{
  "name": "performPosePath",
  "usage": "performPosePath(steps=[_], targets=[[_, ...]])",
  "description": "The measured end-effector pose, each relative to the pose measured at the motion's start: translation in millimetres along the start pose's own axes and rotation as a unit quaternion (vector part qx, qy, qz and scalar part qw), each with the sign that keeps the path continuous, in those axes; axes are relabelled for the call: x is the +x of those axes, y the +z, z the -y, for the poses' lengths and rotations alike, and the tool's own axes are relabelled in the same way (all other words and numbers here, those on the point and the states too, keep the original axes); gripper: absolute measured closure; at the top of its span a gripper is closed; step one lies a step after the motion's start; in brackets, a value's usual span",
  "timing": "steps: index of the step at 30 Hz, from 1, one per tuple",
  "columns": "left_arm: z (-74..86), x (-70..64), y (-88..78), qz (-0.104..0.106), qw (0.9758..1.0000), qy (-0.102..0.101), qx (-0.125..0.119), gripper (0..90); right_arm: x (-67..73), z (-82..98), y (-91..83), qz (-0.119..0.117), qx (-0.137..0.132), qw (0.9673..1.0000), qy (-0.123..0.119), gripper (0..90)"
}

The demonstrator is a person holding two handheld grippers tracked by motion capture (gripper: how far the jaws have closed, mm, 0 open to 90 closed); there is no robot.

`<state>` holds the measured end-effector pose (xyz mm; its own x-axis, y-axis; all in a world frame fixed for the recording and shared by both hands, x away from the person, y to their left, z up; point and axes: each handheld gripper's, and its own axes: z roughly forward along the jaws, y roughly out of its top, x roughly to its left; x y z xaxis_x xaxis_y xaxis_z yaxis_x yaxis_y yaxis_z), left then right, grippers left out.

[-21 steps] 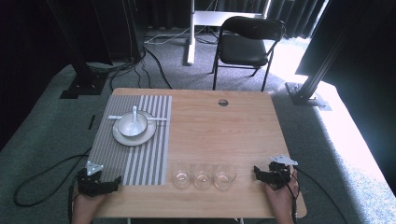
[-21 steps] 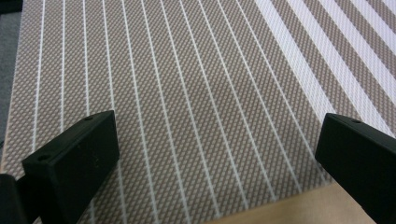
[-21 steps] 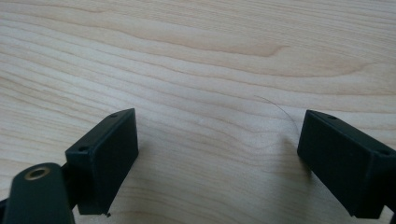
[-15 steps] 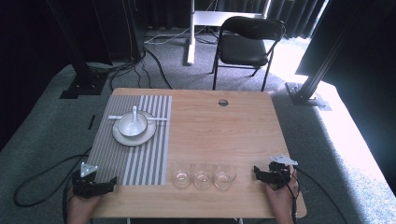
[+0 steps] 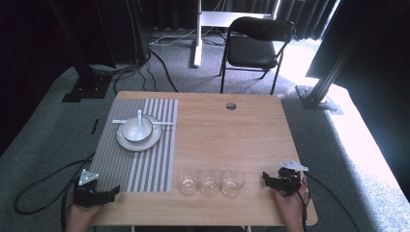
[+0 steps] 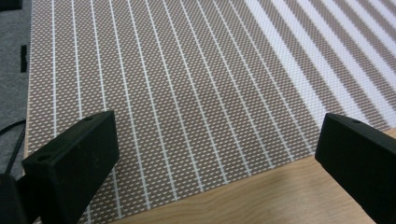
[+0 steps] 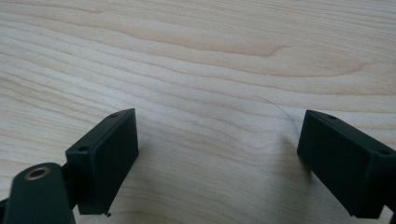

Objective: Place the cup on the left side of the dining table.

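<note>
Step in hand: a resting or starting pose, by my reading; both tongs sit at the near edge of the pale wooden table (image 5: 227, 140) with nothing taken up.
Left tongs (image 5: 96, 195): jaws wide apart, empty, at the near left corner of the brown-and-white striped woven placemat (image 5: 145, 164).
Right tongs (image 5: 280, 181): jaws wide apart, empty, over bare wood at the near right.
Nearest things: three small clear glass cups (image 5: 211, 182) in a row near the front edge, between the two tongs, just right of the placemat and closer to the right tongs.
Farther things: a white bowl with a white spoon (image 5: 137, 128) on a round white plate (image 5: 126, 141), at the placemat's far end.
Next move: likely a reach sideways to a cup, calling for jaws kept wide and lined up around the rim or wall.
High view adds: the whole layout, cups and plate.
Left gripper view adds: the weave (image 6: 187, 93) and the mat's near edge on the wood.
Right gripper view adds: wood grain (image 7: 196, 60) and a thin curved hair-like line between the jaws.
</note>
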<state>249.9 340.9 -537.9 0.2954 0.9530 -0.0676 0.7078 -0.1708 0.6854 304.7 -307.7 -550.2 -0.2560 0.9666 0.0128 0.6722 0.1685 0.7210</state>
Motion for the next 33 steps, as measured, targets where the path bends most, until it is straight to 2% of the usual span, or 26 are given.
performPosePath(steps=[3, 4, 8, 9, 14, 17, 19, 20, 29, 33], targets=[[0.8, 0.3, 1.0, 0.006, 1.0, 0.004, 0.004, 0.1, -0.1, 0.0, 0.0, 0.0, 0.0, 1.0, 0.0, 11.9], [0.8, 0.0, 1.5, 0.015, 0.9998, 0.009, 0.007, 0.1, 0.0, 0.0, 0.0, 0.0, 0.0, 1.0, 0.0, 11.9], [0.6, -2.4, 2.9, 0.016, 0.9997, 0.018, 0.008, 0.1, 0.0, 0.0, 0.0, 0.0, 0.0, 1.0, 0.0, 11.9], [0.1, -4.4, 2.7, 0.019, 0.9995, 0.026, 0.006, 0.1, 0.1, 0.1, 0.0, 0.0, 0.0, 1.0, 0.0, 11.9], [-1.3, -7.2, 0.7, 0.017, 0.9992, 0.035, -0.001, 0.1, 0.0, 0.1, 0.0, 0.0, 0.0, 1.0, 0.0, 11.9], [-0.5, -9.1, 1.7, 0.031, 0.9985, 0.045, 0.001, 0.1, 0.1, 0.1, 0.0, 0.0, 0.0, 1.0, 0.0, 11.9], [-0.6, -10.2, 1.8, 0.028, 0.9984, 0.049, 0.002, 0.1, 0.1, 0.1, 0.0, 0.0, 0.0, 1.0, 0.0, 11.9], [-1.1, -12.2, 2.1, 0.036, 0.9979, 0.054, 0.0, 0.1, 0.1, 0.1, 0.0, 0.0, 0.0, 1.0, 0.0, 11.9], [-3.6, -20.5, 4.0, 0.051, 0.9959, 0.075, 0.0, 0.1, 0.1, 0.1, 0.0, 0.0, 0.0, 1.0, 0.0, 11.9], [-6.0, -25.1, 4.7, 0.064, 0.9944, 0.084, -0.003, 0.1, 0.2, 0.1, 0.0, 0.0, 0.0, 1.0, 0.0, 11.9]])
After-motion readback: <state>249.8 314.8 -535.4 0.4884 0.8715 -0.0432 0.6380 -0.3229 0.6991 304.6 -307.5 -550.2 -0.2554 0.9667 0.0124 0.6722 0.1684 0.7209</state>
